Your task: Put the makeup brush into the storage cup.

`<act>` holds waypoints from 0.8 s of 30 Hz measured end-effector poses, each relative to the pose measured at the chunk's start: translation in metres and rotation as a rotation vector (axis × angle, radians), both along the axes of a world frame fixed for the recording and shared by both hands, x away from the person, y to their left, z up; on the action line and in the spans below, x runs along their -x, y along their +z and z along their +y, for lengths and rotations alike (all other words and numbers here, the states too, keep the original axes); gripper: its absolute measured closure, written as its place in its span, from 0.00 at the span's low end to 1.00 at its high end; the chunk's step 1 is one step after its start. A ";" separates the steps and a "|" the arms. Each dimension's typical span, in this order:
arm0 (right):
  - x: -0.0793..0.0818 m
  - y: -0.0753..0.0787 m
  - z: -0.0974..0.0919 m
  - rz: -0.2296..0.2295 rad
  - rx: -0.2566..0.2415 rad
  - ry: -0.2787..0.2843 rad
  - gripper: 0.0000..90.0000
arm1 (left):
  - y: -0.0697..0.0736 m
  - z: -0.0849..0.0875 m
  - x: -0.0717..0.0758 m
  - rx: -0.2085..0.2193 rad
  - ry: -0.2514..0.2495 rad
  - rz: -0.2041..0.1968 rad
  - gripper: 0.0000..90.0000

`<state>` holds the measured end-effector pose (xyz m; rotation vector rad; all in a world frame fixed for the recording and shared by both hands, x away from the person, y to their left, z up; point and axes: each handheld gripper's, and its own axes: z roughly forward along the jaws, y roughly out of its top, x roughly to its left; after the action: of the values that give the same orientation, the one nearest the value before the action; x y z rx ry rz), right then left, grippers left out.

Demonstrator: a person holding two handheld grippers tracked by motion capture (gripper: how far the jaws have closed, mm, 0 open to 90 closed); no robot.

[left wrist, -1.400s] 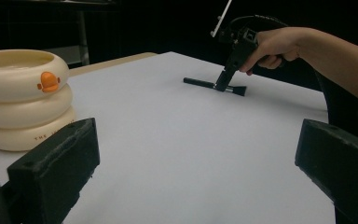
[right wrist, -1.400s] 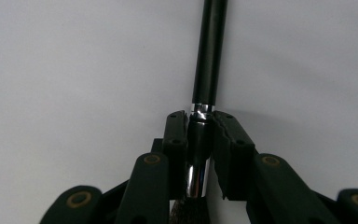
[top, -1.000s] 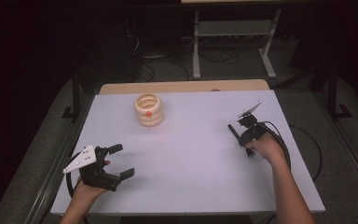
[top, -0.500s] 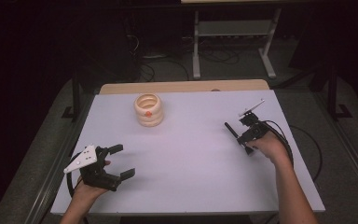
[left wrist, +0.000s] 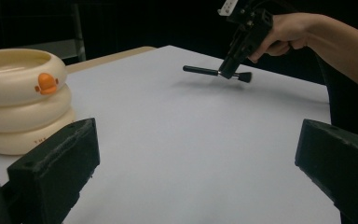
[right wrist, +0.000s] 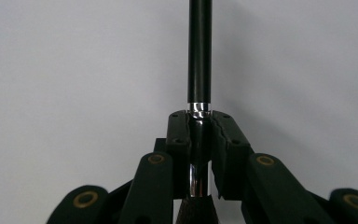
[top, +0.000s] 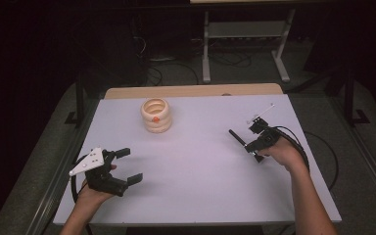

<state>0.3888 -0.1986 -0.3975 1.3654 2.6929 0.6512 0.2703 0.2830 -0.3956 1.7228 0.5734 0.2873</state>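
- right gripper (top: 252,145) clamped on black brush (left wrist: 216,73) at its silver ferrule, just above table (top: 200,176), right side
- left gripper (top: 127,165) wide open, nothing between jaws, near-left
- stacked cream rings (top: 156,115) far-left

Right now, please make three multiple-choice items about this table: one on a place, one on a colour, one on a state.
1. Where does the stack of rings stand?
A. far left part of the table
B. near right corner
C. between the left claw's jaws

2. What colour is the small mark on the stack?
A. blue
B. orange
C. green

3. What state is the right claw in?
A. open, holding nothing
B. shut on the black brush
C. shut on a ring

Answers: 1 A, the high view shows it far and left on the white table; 2 B, the left claw view shows orange; 3 B, the right claw view shows jaws clamping the handle.
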 end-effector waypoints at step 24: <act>0.018 0.022 0.020 -0.054 -0.036 0.234 0.86 | 0.023 -0.016 -0.031 -0.029 -0.094 -0.042 0.00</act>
<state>0.3705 -0.1787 -0.3757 1.0316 2.8345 0.7456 0.3009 0.2669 -0.3727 1.7622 0.4583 0.2659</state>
